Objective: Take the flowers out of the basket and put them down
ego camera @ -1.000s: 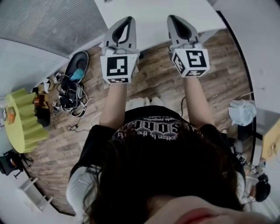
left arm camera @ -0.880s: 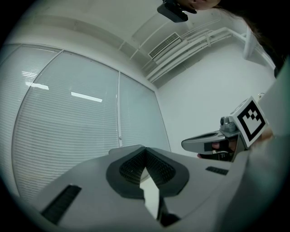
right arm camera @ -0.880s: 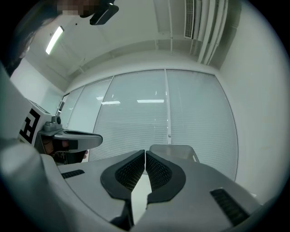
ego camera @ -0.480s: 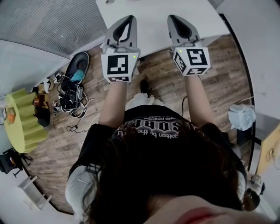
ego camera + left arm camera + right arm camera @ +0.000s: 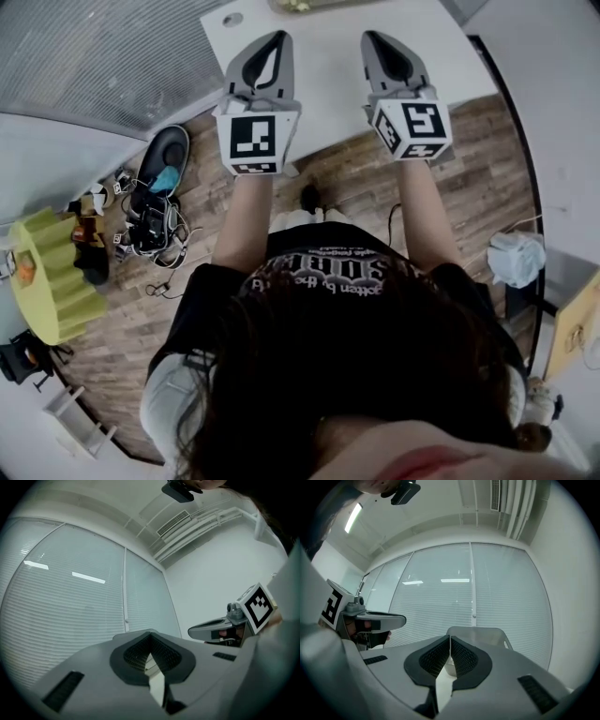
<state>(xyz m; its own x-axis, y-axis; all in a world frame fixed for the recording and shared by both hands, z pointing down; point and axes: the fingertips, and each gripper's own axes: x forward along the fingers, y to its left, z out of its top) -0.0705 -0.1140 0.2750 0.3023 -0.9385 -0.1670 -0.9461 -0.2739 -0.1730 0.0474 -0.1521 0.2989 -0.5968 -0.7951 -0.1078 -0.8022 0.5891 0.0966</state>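
Both grippers have moved forward over the white table [image 5: 328, 70]. Left gripper [image 5: 275, 45] and right gripper [image 5: 376, 45] are each clamped closed and empty. One basket [image 5: 476, 633] sits at the table's far edge, flowers unclear.

Your black shirt [image 5: 323, 270] carries white print, seen upside down: the large letters look like "SOR" (the rest runs under your hair). The smaller line beside it is too fine to read.

Office: window blinds [image 5: 440, 602], white table [image 5: 328, 70]
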